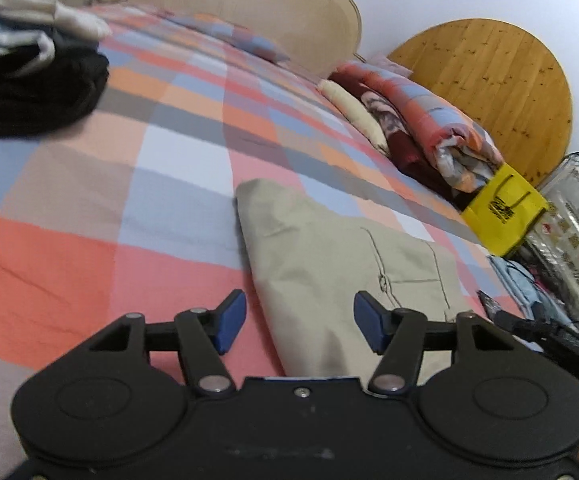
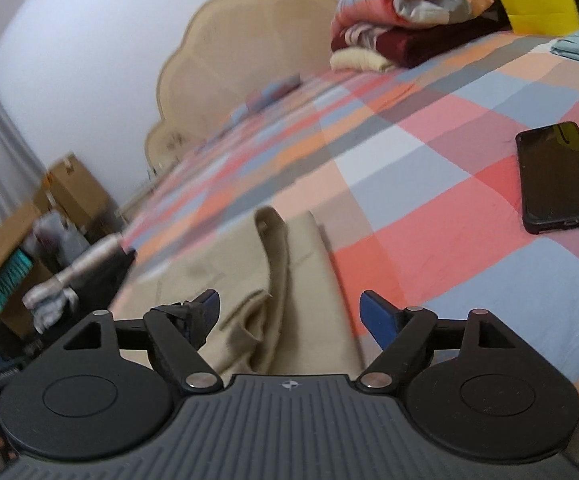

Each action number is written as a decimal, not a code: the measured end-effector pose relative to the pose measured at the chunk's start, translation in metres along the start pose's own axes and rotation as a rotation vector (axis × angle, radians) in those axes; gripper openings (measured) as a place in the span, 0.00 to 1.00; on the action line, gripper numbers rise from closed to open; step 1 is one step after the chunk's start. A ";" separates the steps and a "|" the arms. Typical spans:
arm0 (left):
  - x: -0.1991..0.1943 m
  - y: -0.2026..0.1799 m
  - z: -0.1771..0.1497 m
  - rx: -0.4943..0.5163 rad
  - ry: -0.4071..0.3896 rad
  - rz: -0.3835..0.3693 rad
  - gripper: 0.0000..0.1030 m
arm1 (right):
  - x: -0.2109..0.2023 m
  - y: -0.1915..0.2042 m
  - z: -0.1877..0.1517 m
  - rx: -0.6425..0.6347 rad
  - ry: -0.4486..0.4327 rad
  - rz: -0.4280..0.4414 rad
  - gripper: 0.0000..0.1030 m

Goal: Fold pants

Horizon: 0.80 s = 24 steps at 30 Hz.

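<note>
Folded beige pants (image 1: 329, 264) lie on the checked bedspread (image 1: 109, 184) near its front edge, both grippers spread above them.

The left view alone shows a dark clothes pile (image 1: 29, 92) far left, with wide bare cover between it and the pants; the right view alone shows a black phone (image 2: 561, 176) well right of them. Left gripper (image 1: 299, 324) is part open and empty; right gripper (image 2: 289, 316) stands wide, pads clear of the cloth.
</note>
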<state>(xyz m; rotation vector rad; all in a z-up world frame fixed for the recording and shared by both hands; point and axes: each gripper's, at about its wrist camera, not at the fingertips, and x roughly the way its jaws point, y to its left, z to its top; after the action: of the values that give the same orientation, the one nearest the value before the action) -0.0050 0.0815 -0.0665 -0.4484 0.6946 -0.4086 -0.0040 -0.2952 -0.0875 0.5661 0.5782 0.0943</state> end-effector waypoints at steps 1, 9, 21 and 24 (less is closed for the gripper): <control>0.000 0.005 -0.001 -0.015 0.007 -0.012 0.57 | 0.001 0.001 0.000 -0.013 0.019 -0.017 1.00; -0.006 0.027 -0.004 -0.016 0.027 -0.076 0.57 | 0.021 -0.010 0.000 0.084 0.142 -0.033 1.00; 0.010 0.029 0.007 -0.061 0.100 -0.132 0.59 | 0.041 0.014 0.000 -0.001 0.208 -0.018 1.00; 0.024 0.022 0.009 -0.058 0.133 -0.123 0.59 | 0.044 0.012 0.001 0.016 0.199 0.083 0.95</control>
<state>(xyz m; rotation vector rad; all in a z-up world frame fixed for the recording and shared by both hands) 0.0220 0.0900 -0.0843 -0.5235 0.8119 -0.5396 0.0346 -0.2749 -0.1021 0.6006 0.7498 0.2267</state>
